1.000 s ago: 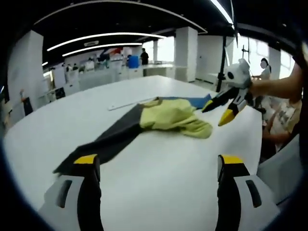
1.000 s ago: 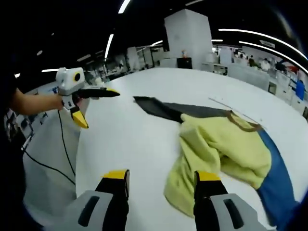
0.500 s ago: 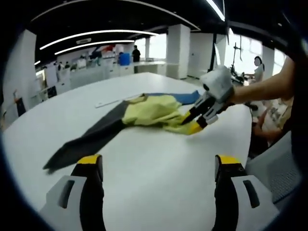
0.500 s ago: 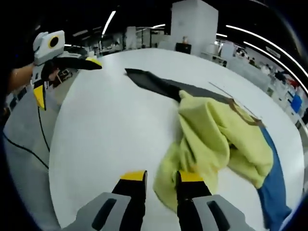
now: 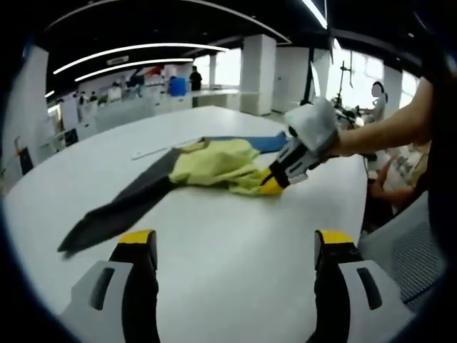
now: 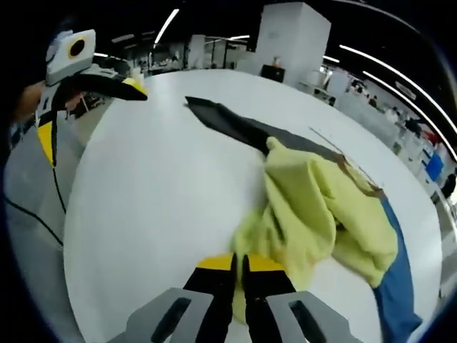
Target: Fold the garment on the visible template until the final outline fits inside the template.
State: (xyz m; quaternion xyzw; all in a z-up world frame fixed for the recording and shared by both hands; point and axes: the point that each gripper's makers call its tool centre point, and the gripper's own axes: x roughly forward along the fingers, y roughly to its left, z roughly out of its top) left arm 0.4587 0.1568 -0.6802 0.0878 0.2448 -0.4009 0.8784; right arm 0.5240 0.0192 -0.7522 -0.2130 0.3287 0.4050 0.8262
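1. Already your right claw (image 6: 239, 266) had its jaws pinched together on the near hem of the yellow garment (image 6: 314, 214); from the left gripper view the same claw (image 5: 271, 187) sat closed at that hem, low against the table (image 5: 214, 250).
2. Your left claw (image 5: 235, 246) stood with its jaws wide apart and nothing between them, held back over the near part of the table, well apart from the cloth; the right gripper view showed it (image 6: 93, 107) off by the table's far-left edge.
3. You had the garment lying crumpled toward the middle of the table, bunched on top of a long dark grey strip (image 5: 121, 207) and a blue piece (image 6: 396, 279). I could not tell which of these marked the template, nor where its outline ran.
4. Judging by its folds, the cloth was soft, light and limp. It would sag from any single hold, drag on the table and carry no shape of its own.
5. Your grip on the hem looked sound for lifting a corner, but one pinch alone would likely let the rest trail and twist.
6. You would have done best to take a second hold with the left claw on another edge or corner of the yellow cloth, so it could be spread flat first.
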